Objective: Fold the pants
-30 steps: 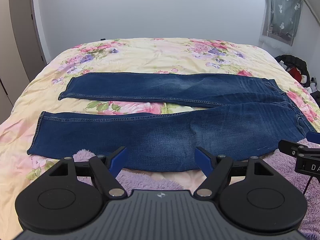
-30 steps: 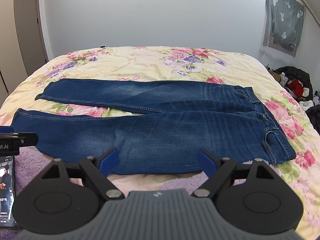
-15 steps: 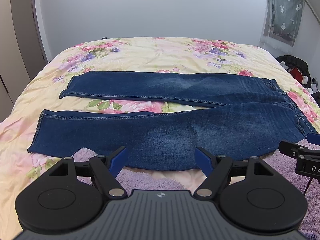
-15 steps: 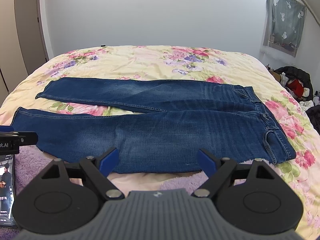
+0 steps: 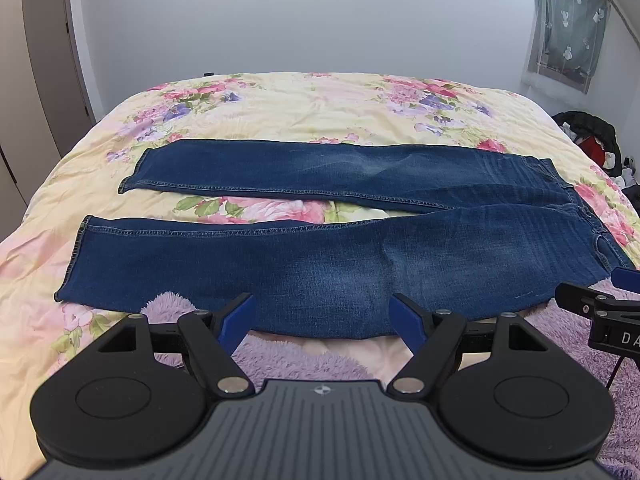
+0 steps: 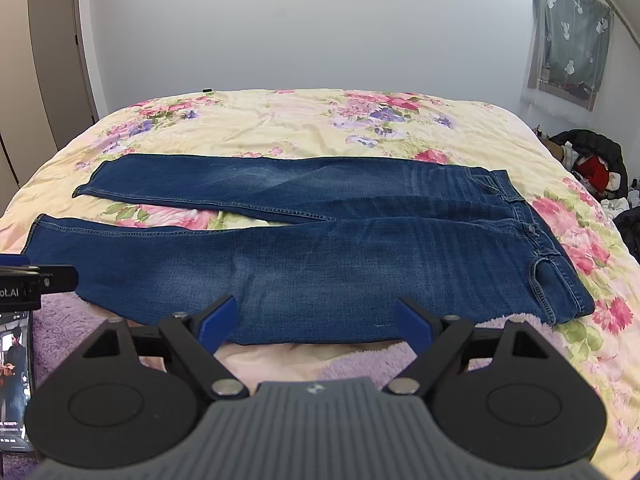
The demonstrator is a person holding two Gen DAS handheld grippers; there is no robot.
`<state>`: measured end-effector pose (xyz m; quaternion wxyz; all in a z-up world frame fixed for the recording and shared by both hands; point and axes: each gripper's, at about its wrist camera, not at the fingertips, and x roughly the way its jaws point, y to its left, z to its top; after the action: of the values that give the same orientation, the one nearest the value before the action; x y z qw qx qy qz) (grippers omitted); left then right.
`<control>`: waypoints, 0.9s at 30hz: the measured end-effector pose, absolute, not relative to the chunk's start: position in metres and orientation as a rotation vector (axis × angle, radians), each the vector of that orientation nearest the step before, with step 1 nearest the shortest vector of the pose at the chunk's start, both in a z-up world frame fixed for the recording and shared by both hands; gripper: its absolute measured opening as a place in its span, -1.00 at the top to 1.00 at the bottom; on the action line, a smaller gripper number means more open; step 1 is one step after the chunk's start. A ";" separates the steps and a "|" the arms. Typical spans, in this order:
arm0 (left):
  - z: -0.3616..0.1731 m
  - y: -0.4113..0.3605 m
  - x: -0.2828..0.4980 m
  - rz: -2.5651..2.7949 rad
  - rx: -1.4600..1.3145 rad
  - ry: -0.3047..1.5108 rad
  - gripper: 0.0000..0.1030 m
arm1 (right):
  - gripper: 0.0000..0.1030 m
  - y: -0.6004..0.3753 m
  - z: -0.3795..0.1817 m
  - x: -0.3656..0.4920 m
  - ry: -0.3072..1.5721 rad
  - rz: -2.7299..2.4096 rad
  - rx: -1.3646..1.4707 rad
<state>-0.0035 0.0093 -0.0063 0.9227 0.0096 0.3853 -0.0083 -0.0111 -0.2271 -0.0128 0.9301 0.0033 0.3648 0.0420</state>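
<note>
Even, soft daylight fills both views — no glare, and only faint shadow under the near edge of the jeans. Focus is sharp throughout. Fisheye bending curves the door and curtain at the edges — corners darken to black.

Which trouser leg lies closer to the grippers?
The near leg, just beyond both open grippers; the far leg lies behind it across a strip of floral quilt.
</note>
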 end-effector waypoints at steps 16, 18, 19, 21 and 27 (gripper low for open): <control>-0.006 0.002 -0.007 -0.024 0.021 0.791 -0.73 | -0.59 -0.229 -0.011 -0.013 0.742 0.089 0.008; -0.006 0.002 -0.007 -0.024 0.021 0.792 -0.73 | -0.59 -0.229 -0.011 -0.013 0.742 0.089 0.007; -0.006 0.002 -0.007 -0.024 0.020 0.792 -0.73 | -0.59 -0.229 -0.011 -0.013 0.742 0.089 0.006; -0.006 0.002 -0.007 -0.023 0.020 0.792 -0.73 | -0.59 -0.229 -0.011 -0.014 0.743 0.088 0.006; -0.005 0.001 -0.008 -0.026 0.019 0.791 -0.73 | -0.59 -0.227 -0.010 -0.014 0.740 0.090 0.005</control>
<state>-0.0077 0.0005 -0.0047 0.9227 0.0094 0.3851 -0.0127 -0.0143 -0.2275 -0.0103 0.9313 0.0026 0.3617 0.0442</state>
